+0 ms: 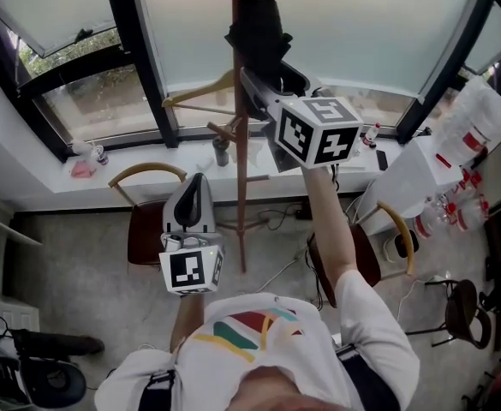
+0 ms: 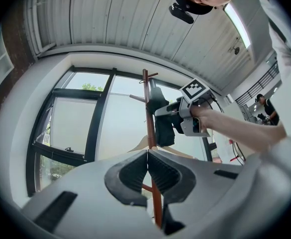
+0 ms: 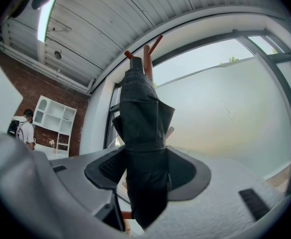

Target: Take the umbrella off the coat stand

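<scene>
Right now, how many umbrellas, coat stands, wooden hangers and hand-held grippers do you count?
Umbrella: 1
Coat stand: 1
Wooden hanger: 1
Left hand-held gripper, right hand-held gripper: 2
Total: 5

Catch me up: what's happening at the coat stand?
A person holds a claw in each hand. The right claw is clamped on the folded black umbrella, up near the top pegs of the coat stand. The left claw is shut and empty, held low in front of the stand. Whether the umbrella has cleared its peg isn't visible.
</scene>
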`<act>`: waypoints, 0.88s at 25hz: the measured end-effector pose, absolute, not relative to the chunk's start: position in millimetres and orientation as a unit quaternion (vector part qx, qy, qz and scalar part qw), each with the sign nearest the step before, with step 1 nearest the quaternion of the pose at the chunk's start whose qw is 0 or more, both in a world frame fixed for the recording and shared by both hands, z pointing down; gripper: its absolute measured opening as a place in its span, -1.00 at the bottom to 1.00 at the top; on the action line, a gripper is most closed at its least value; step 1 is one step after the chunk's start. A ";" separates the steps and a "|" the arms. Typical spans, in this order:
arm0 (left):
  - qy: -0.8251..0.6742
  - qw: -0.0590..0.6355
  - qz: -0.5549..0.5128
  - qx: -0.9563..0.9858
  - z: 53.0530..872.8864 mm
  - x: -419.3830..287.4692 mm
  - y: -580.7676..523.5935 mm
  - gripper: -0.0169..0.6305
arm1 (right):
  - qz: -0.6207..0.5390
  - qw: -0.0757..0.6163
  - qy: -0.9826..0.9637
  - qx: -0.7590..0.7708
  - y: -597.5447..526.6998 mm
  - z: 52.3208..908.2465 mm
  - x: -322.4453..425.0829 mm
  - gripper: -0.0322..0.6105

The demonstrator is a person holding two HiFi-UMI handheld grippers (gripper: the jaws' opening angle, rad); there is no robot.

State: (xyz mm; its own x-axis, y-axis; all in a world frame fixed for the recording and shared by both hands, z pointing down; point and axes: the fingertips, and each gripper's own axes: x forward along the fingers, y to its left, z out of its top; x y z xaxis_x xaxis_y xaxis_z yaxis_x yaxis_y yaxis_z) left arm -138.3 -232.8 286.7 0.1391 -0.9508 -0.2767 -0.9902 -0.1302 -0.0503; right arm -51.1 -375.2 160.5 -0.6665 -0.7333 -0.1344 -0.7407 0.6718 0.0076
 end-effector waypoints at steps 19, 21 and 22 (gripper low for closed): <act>0.645 0.109 0.093 -0.750 286.5 -135.6 -237.7 -0.93 | 0.097 0.091 0.908 -0.398 -364.3 69.3 -41.8 -0.16; 0.643 0.111 0.094 -0.752 290.8 -134.4 -239.0 -0.93 | 0.103 0.091 0.909 -0.394 -360.7 61.3 -41.9 -0.16; 0.642 0.113 0.094 -0.753 293.0 -133.9 -239.6 -0.93 | 0.106 0.092 0.909 -0.393 -358.7 56.6 -42.1 -0.16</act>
